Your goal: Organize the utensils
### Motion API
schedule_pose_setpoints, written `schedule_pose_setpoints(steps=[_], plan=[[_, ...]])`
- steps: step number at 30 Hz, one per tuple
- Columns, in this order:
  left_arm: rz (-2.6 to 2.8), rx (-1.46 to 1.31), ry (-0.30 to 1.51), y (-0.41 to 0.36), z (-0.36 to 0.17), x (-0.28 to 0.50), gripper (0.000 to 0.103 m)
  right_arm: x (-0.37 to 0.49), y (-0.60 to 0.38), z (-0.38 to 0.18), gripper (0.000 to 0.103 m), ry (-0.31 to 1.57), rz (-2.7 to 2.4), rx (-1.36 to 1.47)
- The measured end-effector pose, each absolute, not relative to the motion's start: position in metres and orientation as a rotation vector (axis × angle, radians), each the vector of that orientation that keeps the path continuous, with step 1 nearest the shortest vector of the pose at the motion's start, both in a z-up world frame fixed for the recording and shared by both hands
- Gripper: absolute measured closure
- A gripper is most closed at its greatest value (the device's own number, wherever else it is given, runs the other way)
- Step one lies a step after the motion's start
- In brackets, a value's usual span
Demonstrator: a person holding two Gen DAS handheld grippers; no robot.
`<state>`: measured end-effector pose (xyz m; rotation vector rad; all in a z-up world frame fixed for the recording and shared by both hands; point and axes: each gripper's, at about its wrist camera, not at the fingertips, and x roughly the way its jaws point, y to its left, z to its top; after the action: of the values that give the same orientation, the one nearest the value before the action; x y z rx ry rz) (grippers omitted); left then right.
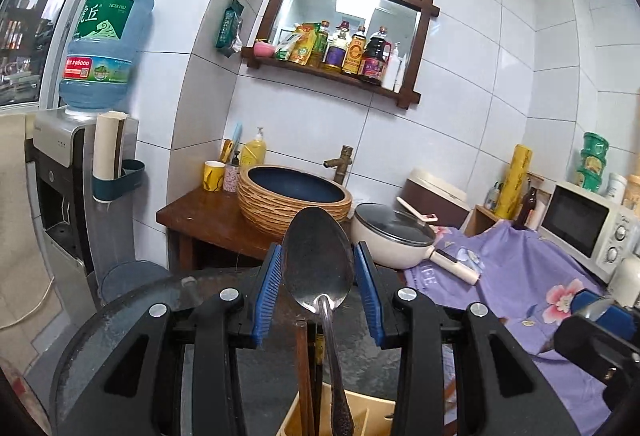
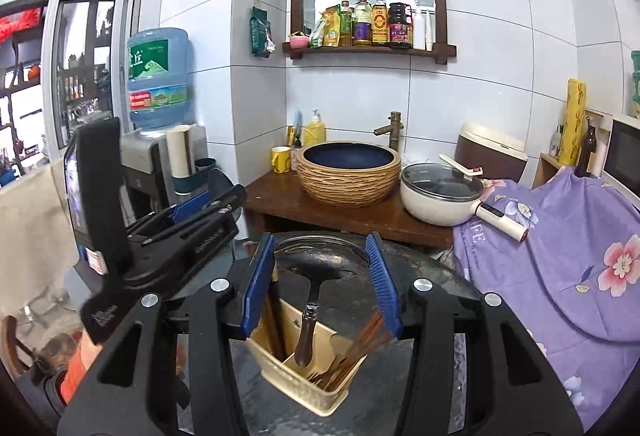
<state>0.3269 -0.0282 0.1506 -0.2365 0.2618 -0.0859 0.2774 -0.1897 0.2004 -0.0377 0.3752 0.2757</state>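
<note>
Between open left hand-held gripper (image 1: 318, 272) fingers, spoon (image 1: 318, 260), upright, untouched

Woven basin (image 2: 349, 171) on wooden counter (image 2: 280, 201), lidded pot (image 2: 440, 195) beside it, purple floral cloth (image 2: 560, 236), water jug (image 1: 106, 47)

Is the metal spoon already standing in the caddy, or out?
In. The silver metal spoon stands upright, bowl up, handle down inside the beige plastic utensil caddy; open left gripper jaws flank it.

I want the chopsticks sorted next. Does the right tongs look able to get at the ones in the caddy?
Probably yes: the right tongs are open and empty, just above the caddy. The chopsticks lean exposed in its right compartment; the spatula stands beside them.
</note>
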Motion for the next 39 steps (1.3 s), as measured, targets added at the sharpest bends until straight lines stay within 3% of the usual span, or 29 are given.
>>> schedule_pose_setpoints(steps=[17,30,34,39], plan=[[-0.187,-0.170,0.365,-0.033,0.077,0.327,0.067,0.292,-0.180,0.085,0.056,0.405,0.247,-0.116],[-0.256,-0.140,0.468,-0.034,0.049,0.321,0.065,0.287,-0.182,0.064,0.055,0.400,0.244,-0.124],[-0.260,-0.169,0.442,-0.025,0.057,0.311,0.050,0.278,-0.189,0.068,0.038,0.348,0.263,-0.098],[-0.243,-0.187,0.389,-0.013,0.067,0.283,0.032,0.258,-0.195,0.076,0.037,0.299,0.251,-0.079]])
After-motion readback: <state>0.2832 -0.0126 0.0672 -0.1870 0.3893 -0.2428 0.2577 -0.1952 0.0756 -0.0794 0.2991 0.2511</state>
